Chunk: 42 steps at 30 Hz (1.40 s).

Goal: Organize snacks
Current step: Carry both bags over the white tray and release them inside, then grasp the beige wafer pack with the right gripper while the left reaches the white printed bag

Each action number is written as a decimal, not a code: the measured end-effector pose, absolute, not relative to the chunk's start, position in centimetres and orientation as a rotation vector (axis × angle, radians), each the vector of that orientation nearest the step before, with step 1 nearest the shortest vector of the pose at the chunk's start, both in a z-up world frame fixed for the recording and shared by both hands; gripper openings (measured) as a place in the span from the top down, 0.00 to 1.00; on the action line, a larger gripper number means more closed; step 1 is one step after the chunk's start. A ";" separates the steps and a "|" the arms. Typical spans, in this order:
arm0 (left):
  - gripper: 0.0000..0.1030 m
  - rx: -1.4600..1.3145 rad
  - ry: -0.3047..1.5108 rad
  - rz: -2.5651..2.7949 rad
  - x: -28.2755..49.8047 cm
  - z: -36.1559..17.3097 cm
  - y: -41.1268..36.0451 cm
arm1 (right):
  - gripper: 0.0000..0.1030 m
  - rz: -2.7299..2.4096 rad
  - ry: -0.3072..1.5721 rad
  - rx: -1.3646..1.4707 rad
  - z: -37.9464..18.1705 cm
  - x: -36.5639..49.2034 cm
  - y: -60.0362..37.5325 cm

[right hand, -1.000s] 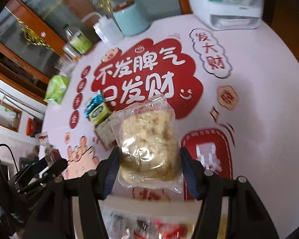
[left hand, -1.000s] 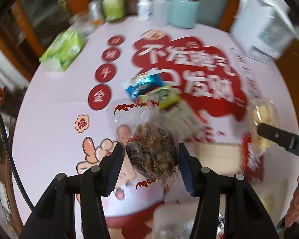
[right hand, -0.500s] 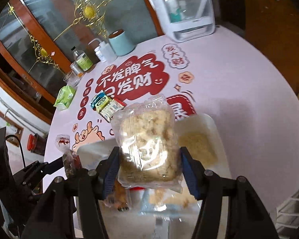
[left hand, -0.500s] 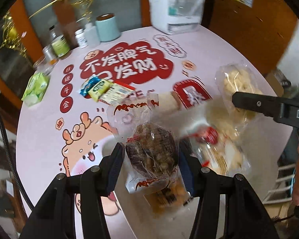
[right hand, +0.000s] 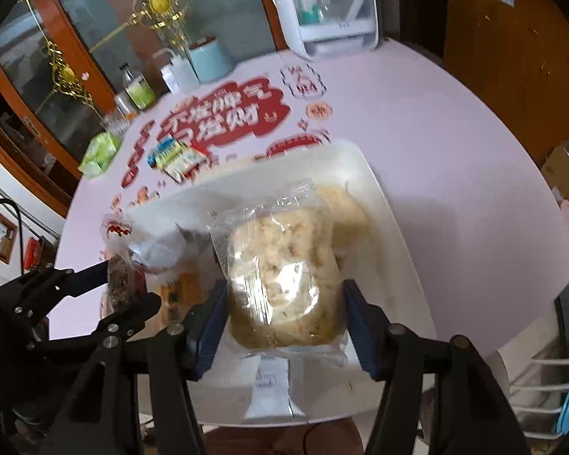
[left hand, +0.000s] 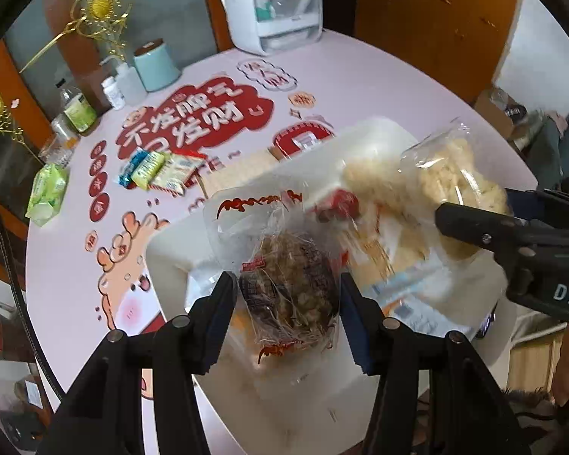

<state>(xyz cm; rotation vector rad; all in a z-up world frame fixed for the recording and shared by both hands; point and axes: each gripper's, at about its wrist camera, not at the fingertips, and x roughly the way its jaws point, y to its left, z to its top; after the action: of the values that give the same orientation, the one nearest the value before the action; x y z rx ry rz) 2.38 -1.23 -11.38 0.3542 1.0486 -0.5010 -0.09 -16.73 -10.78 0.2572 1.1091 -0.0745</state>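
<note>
Two packets are gripped, one per tong. From the left wrist view, the left gripper (left hand: 286, 295) pinches a clear packet of dark brown snack (left hand: 290, 284) between its blue pads, held above the white bin (left hand: 163, 250) beneath the fingers. To its right, the right gripper (left hand: 470, 223) carries the pale crumbly packet (left hand: 451, 174).

From the right wrist view, the right gripper (right hand: 282, 303) clamps that pale crumbly packet (right hand: 280, 280) over the white bin (right hand: 375, 189). Beyond the bin lie loose snack packs (right hand: 176, 159) on the pink tablecloth (right hand: 436, 132). The left gripper (right hand: 121, 284) sits to the left with its dark packet.
</note>
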 end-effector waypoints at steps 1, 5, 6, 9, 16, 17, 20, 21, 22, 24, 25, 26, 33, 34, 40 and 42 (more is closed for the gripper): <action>0.49 0.363 1.057 -0.505 2.1 -11.7 -1.4 | 0.42 -0.078 1.120 0.258 -11.2 -0.2 -16.7; 0.49 0.387 1.092 -0.520 1.3 -13.0 -1.7 | 0.42 -0.084 1.148 0.258 -12.0 -0.7 -16.7; 0.49 0.392 1.098 -0.520 1.2 -13.3 -1.8 | 0.42 -0.082 1.156 0.264 -12.1 -0.7 -16.8; 0.48 0.399 1.118 -0.518 1.1 -13.8 -1.9 | 0.42 -0.076 1.176 0.286 -12.6 -0.5 -16.9; 0.18 0.402 1.137 -0.491 1.4 -14.1 -1.4 | 0.33 -0.072 1.189 0.306 -13.1 0.1 -16.6; 0.18 0.399 1.135 -0.497 1.4 -14.0 -1.3 | 0.31 -0.071 1.177 0.297 -12.8 0.2 -16.5; 0.18 0.411 1.134 -0.493 1.5 -14.1 -1.3 | 0.27 -0.061 1.148 0.272 -12.1 0.5 -15.9; 0.18 0.416 1.135 -0.489 1.5 -14.1 -1.4 | 0.27 -0.058 1.149 0.267 -12.1 0.7 -15.8; 0.18 0.418 1.137 -0.485 1.6 -14.2 -1.3 | 0.27 -0.055 1.151 0.265 -12.1 0.8 -15.6; 0.18 0.414 1.137 -0.481 1.7 -14.2 -1.2 | 0.27 -0.048 1.162 0.263 -12.2 1.0 -15.4; 0.18 0.411 1.136 -0.477 1.8 -14.2 -1.1 | 0.27 -0.046 1.167 0.262 -12.3 1.1 -15.4; 0.18 0.407 1.133 -0.472 1.9 -14.1 -0.9 | 0.27 -0.044 1.170 0.261 -12.3 1.2 -15.4; 0.18 0.369 1.120 -0.443 2.5 -13.7 -0.2 | 0.27 -0.044 1.168 0.242 -12.0 1.7 -15.1; 0.18 0.363 1.118 -0.440 2.6 -13.6 -0.1 | 0.27 -0.044 1.169 0.240 -11.9 1.7 -15.1; 0.18 0.321 1.094 -0.417 3.0 -12.7 0.5 | 0.27 -0.039 1.177 0.216 -11.7 2.2 -14.8; 0.18 0.304 1.085 -0.408 3.2 -12.4 0.8 | 0.27 -0.031 1.176 0.200 -11.4 2.4 -14.5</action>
<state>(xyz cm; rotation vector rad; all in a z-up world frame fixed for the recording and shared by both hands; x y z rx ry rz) 3.20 0.83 -12.40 0.3036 1.0848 -0.4076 2.43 -14.46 -11.44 0.2000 1.1759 -0.0309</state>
